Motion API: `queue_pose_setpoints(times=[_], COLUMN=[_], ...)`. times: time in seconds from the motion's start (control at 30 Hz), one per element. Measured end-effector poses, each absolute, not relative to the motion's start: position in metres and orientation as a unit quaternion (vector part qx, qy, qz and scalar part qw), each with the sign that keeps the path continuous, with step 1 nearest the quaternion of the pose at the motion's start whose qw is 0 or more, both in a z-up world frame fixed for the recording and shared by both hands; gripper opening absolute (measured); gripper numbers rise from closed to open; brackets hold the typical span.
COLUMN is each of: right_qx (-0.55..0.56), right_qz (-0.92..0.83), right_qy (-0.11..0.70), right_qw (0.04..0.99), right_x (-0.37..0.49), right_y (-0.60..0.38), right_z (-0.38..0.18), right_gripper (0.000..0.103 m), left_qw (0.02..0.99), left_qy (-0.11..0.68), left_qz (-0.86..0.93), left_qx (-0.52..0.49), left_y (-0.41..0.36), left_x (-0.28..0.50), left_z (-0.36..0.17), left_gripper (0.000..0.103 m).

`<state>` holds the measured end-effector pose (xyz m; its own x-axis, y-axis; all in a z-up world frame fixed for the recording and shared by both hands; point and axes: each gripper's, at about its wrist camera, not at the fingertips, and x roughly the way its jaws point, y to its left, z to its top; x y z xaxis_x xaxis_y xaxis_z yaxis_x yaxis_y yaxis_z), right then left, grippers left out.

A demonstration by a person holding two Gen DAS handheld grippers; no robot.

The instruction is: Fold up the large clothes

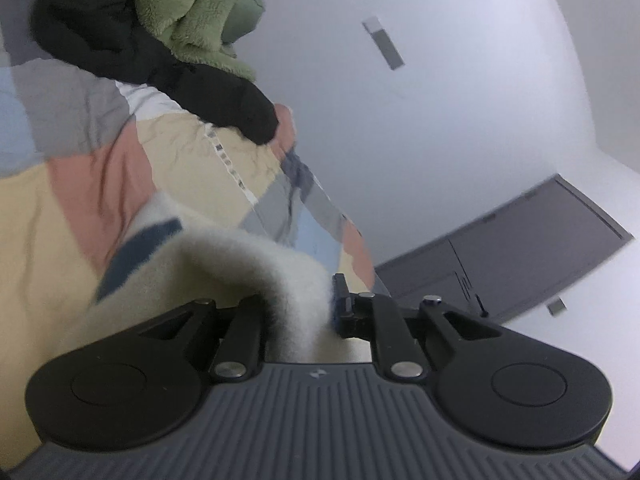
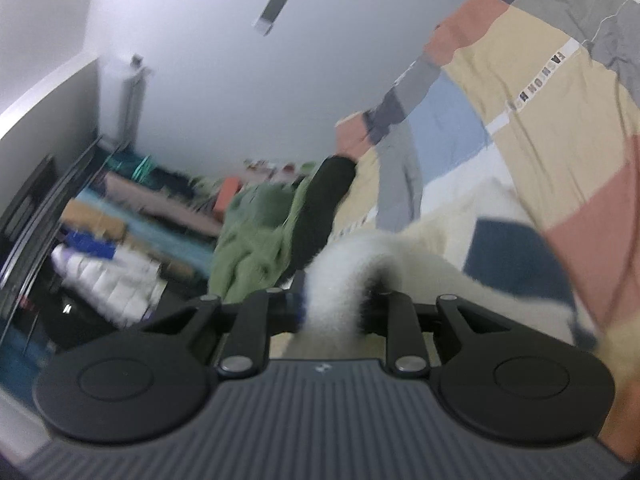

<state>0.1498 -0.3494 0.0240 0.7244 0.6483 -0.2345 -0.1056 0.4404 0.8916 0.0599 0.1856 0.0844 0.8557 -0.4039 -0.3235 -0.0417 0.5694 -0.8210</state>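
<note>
We are gripping the cream fleece garment (image 1: 224, 264) with both grippers over a patchwork bedspread (image 1: 80, 184).

In the left wrist view, lower centre, the left gripper (image 1: 300, 312) is pinching a fuzzy fold; a black garment (image 1: 160, 60) and green fleece (image 1: 192, 8) are lying upper left. In the right wrist view, the right gripper (image 2: 332, 308) is clamping the same cream fabric at lower centre.

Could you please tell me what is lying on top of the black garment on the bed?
A green fleece garment is bunched on the black garment, covering its upper part. Whatever else lies beneath the fleece is hidden.
</note>
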Motion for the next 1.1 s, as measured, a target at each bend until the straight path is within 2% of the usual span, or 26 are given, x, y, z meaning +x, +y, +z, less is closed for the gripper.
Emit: queue_pose_setpoints(times=[0.2,0.37,0.6,0.83,0.93,1.0,1.07,1.1], right_qx=[0.468,0.456,0.446,0.439,0.44,0.435,0.429,0.424], right_qz=[0.201,0.184,0.172,0.18,0.187,0.196,0.201,0.204], right_qy=[0.297,0.319,0.346,0.349,0.343,0.34,0.337,0.336], right_qw=[0.808,0.81,0.807,0.808,0.809,0.81,0.813,0.816], right_x=[0.23,0.271,0.312,0.324,0.319,0.312,0.303,0.296], right_y=[-0.322,-0.306,-0.295,-0.29,-0.291,-0.29,-0.289,-0.288], right_z=[-0.024,-0.07,-0.108,-0.121,-0.118,-0.113,-0.107,-0.103], right_gripper=[0.023,0.023,0.023,0.021,0.023,0.025,0.028,0.032], left_qw=[0.865,0.879,0.866,0.867,0.877,0.879,0.882,0.885], left_qy=[0.266,0.285,0.314,0.314,0.311,0.308,0.303,0.302], left_qz=[-0.081,-0.058,-0.044,-0.042,-0.042,-0.055,-0.062,-0.061], left_qx=[-0.417,-0.377,-0.386,-0.384,-0.364,-0.36,-0.356,-0.348], left_y=[0.191,0.192,0.207,0.206,0.198,0.193,0.187,0.182], left_x=[0.151,0.196,0.241,0.241,0.229,0.224,0.212,0.205], left_z=[0.041,0.003,-0.052,-0.061,-0.053,-0.048,-0.039,-0.034], left_gripper=[0.015,0.015,0.016,0.017,0.026,0.054,0.067,0.069])
